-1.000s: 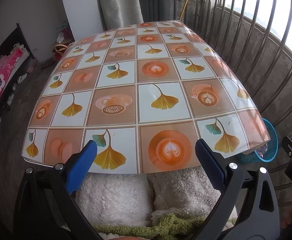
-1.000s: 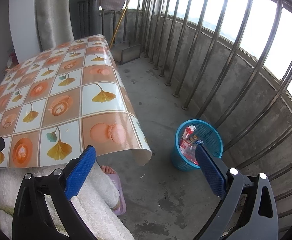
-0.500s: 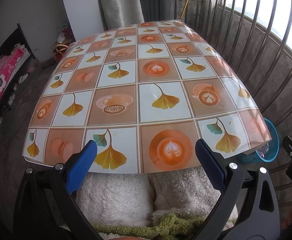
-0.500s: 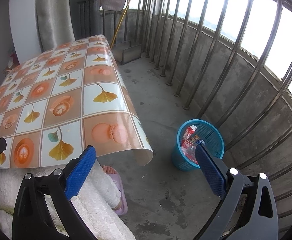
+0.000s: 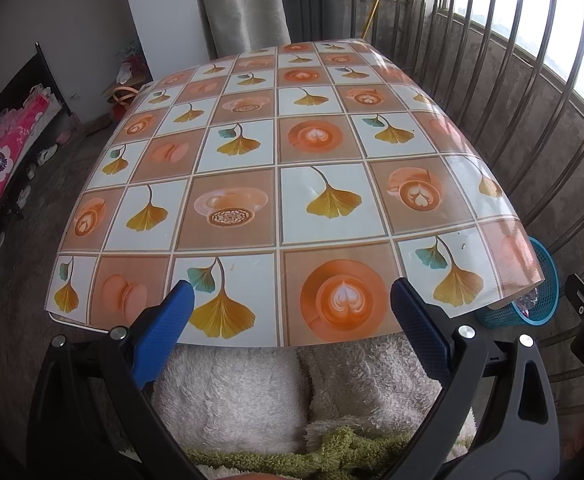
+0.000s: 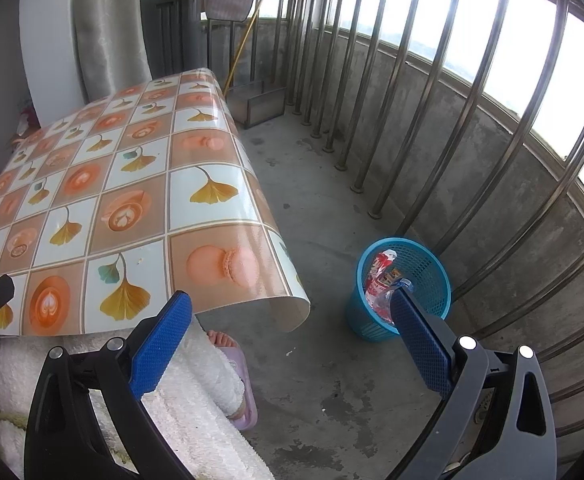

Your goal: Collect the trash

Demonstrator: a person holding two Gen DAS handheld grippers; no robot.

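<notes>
A blue mesh bin [image 6: 404,288] stands on the concrete floor by the railing, holding a red wrapper [image 6: 378,280] and a clear plastic bottle. My right gripper [image 6: 292,304] hangs open above the floor, with the bin just behind its right finger. My left gripper [image 5: 292,292] is open over the near edge of the table [image 5: 275,160], with nothing between its fingers. The table wears a glossy cloth of orange and white squares with nothing lying on it. In the left wrist view the bin [image 5: 540,300] peeks out past the table's right corner.
A person in fluffy white trousers [image 5: 251,392] sits at the table's near edge, one foot in a purple slipper [image 6: 239,380]. Metal railing bars [image 6: 432,100] run along the right. A metal box [image 6: 259,104] and a broom handle stand at the far end.
Both views have shifted slightly; the table and bin sit a little higher and to the right in frame. Both grippers stay open and hold nothing.
</notes>
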